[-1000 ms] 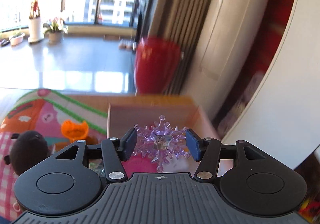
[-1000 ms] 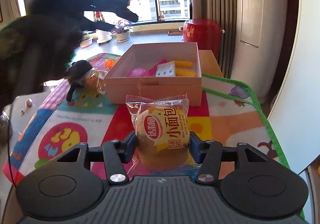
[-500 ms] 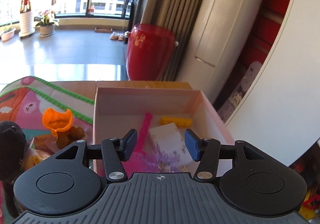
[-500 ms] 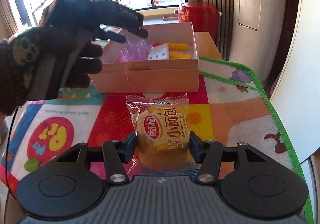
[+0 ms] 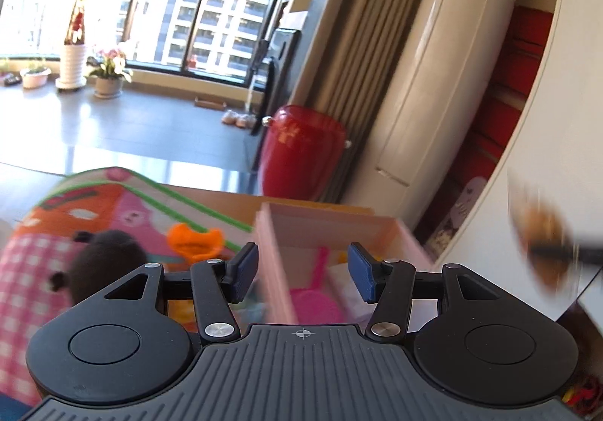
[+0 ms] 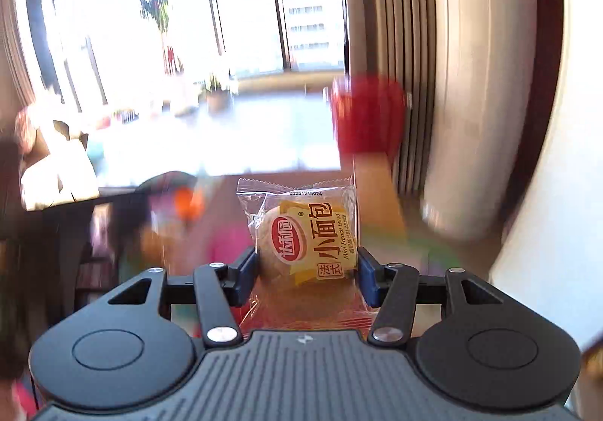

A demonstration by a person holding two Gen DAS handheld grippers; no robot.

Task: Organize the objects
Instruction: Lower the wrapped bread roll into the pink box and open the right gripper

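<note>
One packet of mini bread held up, other gripper empty

Two blue pads of the right gripper (image 6: 307,276) pinch a clear snack packet (image 6: 303,236) by its sides, holding it upright and off the mat. Its yellow label reads "Mini French bread" beside large Chinese characters, with a red oval logo on the left and a printed date code along the top seal. A pale round bun shows through the wrapper.

Everything behind the packet is smeared by motion: a red drum-shaped stool (image 6: 367,116) near the ribbed curtain, an orange blur (image 6: 188,202) lower left, bright windows beyond.

Over on the other side, the left gripper (image 5: 303,272) stands spread with nothing between its pads. It hangs over the near left wall of a pink cardboard box (image 5: 275,263) that sits on the colourful play mat (image 5: 94,210). Inside the box I can make out a pink plastic scoop (image 5: 314,296); the rest in there is too blurred to name. Left of the box lie an orange toy (image 5: 196,236) and a dark plush animal (image 5: 109,255), both on the mat. At the far right edge of the left view, a brownish blur (image 5: 542,244) is the held packet passing by.
</note>
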